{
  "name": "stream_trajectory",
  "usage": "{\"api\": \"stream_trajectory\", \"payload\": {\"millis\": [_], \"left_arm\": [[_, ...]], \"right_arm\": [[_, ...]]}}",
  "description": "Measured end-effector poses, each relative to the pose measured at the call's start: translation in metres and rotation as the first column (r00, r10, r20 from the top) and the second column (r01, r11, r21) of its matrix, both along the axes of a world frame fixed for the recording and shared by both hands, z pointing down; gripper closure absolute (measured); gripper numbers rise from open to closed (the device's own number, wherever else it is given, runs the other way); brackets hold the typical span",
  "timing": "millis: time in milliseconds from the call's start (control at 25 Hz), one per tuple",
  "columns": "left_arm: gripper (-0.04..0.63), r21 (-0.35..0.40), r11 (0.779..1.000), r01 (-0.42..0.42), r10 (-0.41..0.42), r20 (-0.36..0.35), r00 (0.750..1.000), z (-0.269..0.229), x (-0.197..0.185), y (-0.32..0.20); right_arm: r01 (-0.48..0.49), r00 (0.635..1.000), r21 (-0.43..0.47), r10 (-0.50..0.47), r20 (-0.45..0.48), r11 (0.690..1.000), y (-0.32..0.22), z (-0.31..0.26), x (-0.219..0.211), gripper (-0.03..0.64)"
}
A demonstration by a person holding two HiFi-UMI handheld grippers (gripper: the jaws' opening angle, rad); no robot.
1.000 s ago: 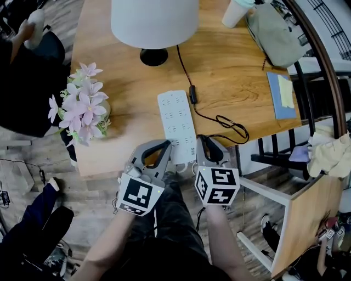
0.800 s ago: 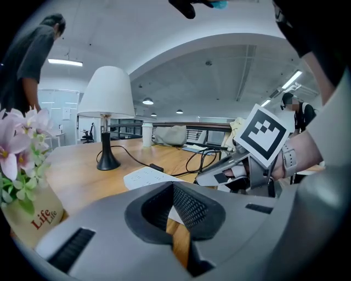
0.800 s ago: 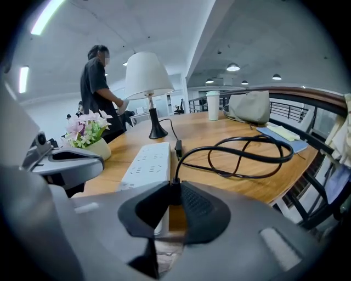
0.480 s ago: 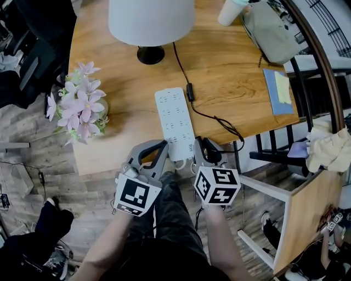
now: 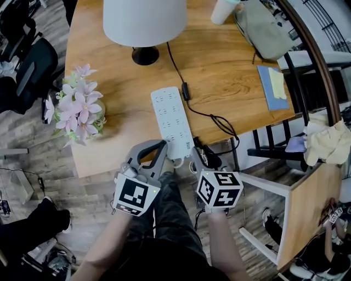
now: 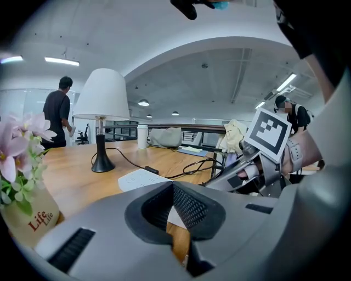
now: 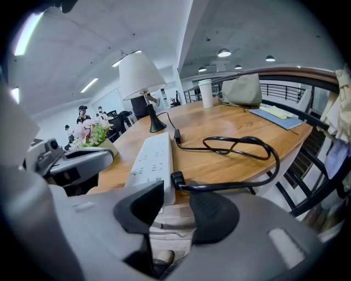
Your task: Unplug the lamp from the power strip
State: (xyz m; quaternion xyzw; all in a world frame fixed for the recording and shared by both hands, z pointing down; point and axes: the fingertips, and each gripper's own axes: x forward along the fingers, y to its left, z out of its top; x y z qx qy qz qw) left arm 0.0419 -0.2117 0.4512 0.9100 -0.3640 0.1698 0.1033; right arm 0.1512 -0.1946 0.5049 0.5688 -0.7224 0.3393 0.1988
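Note:
The lamp (image 5: 143, 22) with its white shade stands at the far side of the wooden table (image 5: 120, 82). Its black cord (image 5: 225, 129) loops toward the near edge. The black plug (image 7: 176, 179) lies beside the near end of the white power strip (image 5: 171, 119), outside the sockets. My right gripper (image 5: 202, 152) sits just behind the plug with its jaws opening. The cord crosses over one pad, but nothing is pressed between them. My left gripper (image 5: 163, 145) hovers at the strip's near left corner, shut and empty.
A pot of pink flowers (image 5: 77, 110) stands at the table's left edge. A cup (image 5: 222, 11), a grey bag (image 5: 263, 30) and a blue notebook (image 5: 274, 88) lie at the far right. A white frame (image 5: 263, 189) stands right of my knees.
The right gripper's jaws have spread, and it has drawn back a little toward me. The plug now lies free at the table edge. The left gripper has hardly moved.

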Motion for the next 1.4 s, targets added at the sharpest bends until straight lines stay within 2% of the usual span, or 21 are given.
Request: {"api": "stream_trajectory", "payload": {"millis": [200,440,560,840,1120,1400], "left_arm": [[0.598,-0.001,1.000,-0.016,0.016,-0.002,1.000,-0.001,0.001,0.001],[0.598,0.015,0.999,-0.040,0.040,0.000,0.999,-0.004,0.002,0.001],[0.598,0.022,0.998,-0.050,0.050,-0.002,0.999,-0.007,0.003,0.001],[0.598,0.048,0.997,-0.053,0.054,-0.011,0.998,-0.019,-0.001,-0.005],[0.598,0.069,0.997,-0.037,0.040,-0.050,0.998,-0.037,-0.008,-0.015],[0.598,0.096,0.995,0.002,0.008,-0.104,0.995,-0.059,-0.019,-0.026]], "right_arm": [[-0.059,0.991,-0.046,0.064,0.116,0.997,0.014,0.002,-0.003,0.477],[-0.110,0.954,-0.093,0.132,0.270,0.990,0.025,0.001,-0.015,0.479],[-0.116,0.940,-0.088,0.138,0.311,0.989,0.028,-0.006,-0.021,0.483],[-0.118,0.941,0.013,0.108,0.322,0.993,0.019,-0.033,-0.025,0.609],[-0.105,0.942,0.165,0.045,0.333,0.981,0.002,-0.072,-0.030,0.609],[-0.032,0.978,0.335,-0.040,0.206,0.942,-0.011,-0.109,-0.033,0.611]]}}
